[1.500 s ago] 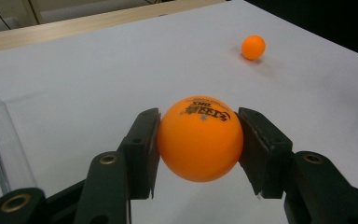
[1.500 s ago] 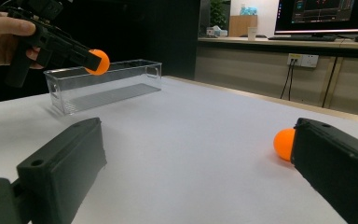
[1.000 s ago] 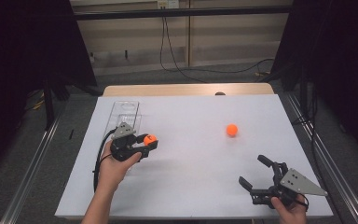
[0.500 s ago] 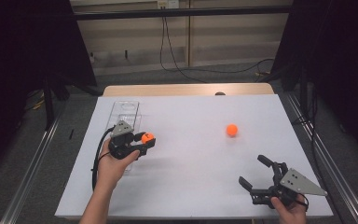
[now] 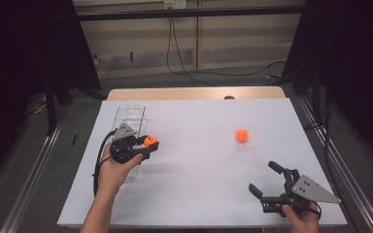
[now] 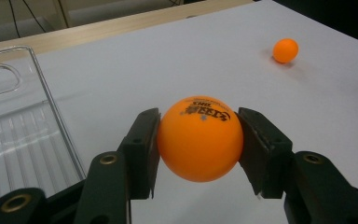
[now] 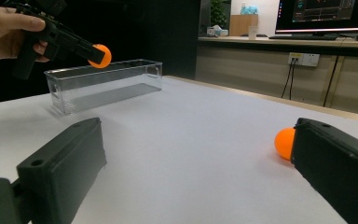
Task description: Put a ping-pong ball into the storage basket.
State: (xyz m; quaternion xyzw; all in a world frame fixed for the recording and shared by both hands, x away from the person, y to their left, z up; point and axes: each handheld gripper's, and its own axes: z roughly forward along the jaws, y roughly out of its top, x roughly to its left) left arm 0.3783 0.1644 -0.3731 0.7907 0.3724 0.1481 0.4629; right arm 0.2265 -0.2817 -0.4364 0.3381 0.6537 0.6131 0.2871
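Note:
My left gripper (image 5: 147, 143) is shut on an orange ping-pong ball (image 6: 200, 138) with black print on top, its pads pressing both sides. It holds the ball (image 5: 150, 141) in the air just right of a clear plastic bin (image 5: 131, 116), higher than the bin's rim. A second orange ball (image 5: 242, 135) rests on the white table right of centre. Near the table's front right edge my right gripper (image 5: 262, 176) stands open and holds nothing. In the right gripper view that loose ball (image 7: 283, 142) is partly hidden behind the right-hand jaw.
The long, narrow bin (image 6: 18, 126) has a ribbed floor and nothing shows inside it. The white table sheet (image 5: 199, 160) ends at a wooden strip (image 5: 194, 93) at the back. Metal rails (image 5: 34, 170) run along both sides, and cables lie on the floor behind.
The left gripper and its ball have drifted slightly left, toward the bin. The right gripper and the loose ball have stayed put.

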